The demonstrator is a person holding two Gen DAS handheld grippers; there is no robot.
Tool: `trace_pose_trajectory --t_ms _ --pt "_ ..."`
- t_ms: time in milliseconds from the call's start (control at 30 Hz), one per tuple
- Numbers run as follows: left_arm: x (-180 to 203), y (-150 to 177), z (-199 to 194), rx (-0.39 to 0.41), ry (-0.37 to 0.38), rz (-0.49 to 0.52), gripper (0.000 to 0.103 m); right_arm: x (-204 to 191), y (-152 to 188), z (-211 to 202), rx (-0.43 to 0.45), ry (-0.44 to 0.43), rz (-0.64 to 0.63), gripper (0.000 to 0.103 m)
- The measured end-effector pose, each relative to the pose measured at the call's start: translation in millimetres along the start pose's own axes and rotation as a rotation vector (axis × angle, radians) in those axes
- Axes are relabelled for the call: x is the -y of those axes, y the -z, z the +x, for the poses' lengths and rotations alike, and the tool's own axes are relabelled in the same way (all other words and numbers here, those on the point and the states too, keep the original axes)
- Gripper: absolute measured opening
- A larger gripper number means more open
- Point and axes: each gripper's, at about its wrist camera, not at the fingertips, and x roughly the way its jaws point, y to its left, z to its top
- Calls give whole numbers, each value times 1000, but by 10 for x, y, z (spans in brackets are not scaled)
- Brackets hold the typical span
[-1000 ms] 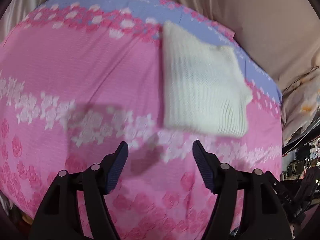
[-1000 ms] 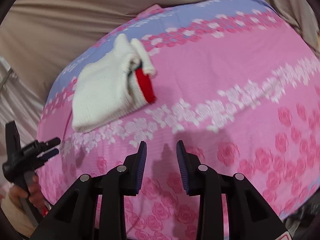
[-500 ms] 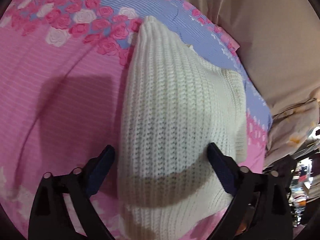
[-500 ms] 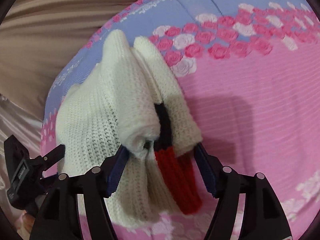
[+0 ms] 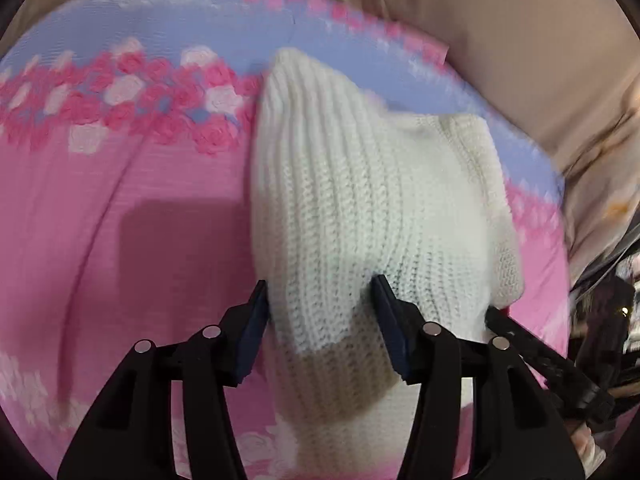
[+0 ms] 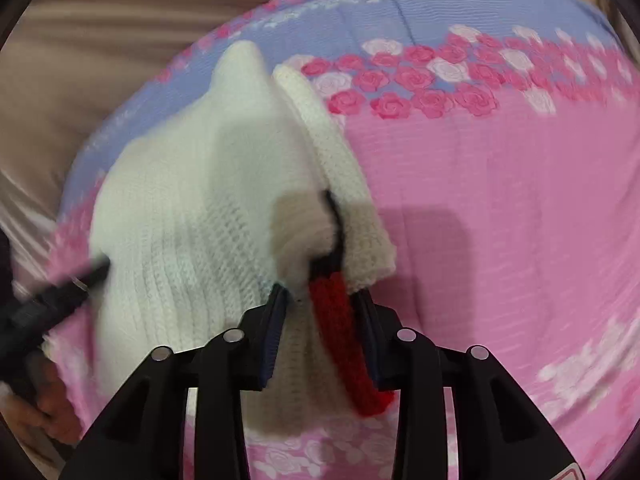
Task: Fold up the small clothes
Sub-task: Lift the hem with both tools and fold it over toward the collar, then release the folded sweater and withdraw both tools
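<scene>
1. A second ago both tongs hung over bare sheet (image 5: 120,208).
2. Now the left tongs (image 5: 320,312) have just squeezed the white sweater's (image 5: 360,200) near edge.
3. The right tongs (image 6: 322,316) have just pinched its red trim (image 6: 332,300).
4. The sweater lies on the sheet, ready to lift.

Chunky ribbed knit garment (image 5: 360,208), matt

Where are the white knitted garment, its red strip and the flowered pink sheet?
white knitted garment (image 5: 360,208), left wrist view, ribbed middle.
red strip (image 6: 344,340), right wrist view, middle of strip.
flowered pink sheet (image 6: 500,208), right wrist view, bare pink part.
</scene>
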Motion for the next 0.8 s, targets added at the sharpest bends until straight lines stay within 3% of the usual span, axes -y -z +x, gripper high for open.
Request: trace_pose_trajectory --t_ms 33,67,133,167,233,333,500,600,800 --pt "30 14 -111 14 -23 9 55 -54 6 -188 47 36 -7 18" --pt "76 32 -249 22 -59 19 55 -127 15 -379 100 49 -24 15" --pt "154 66 -423 53 -88 33 58 -275 26 -562 133 -5 -64 10" --pt "234 97 -463 63 -125 60 64 -396 42 -561 117 -23 -108 10" --pt "323 154 -377 40 -187 112 67 -547 99 -371 65 -5 -198 8" --pt "418 308 -56 -27 -291 188 68 -527 306 206 -95 108 -250 6" --pt "417 439 -296 -13 -333 187 66 -636 357 -366 22 82 -237 6" --pt "522 539 -514 20 -364 196 67 -675 537 -632 73 133 -259 9" --pt "713 760 -787 47 -376 207 68 -480 827 -767 59 190 -235 13"
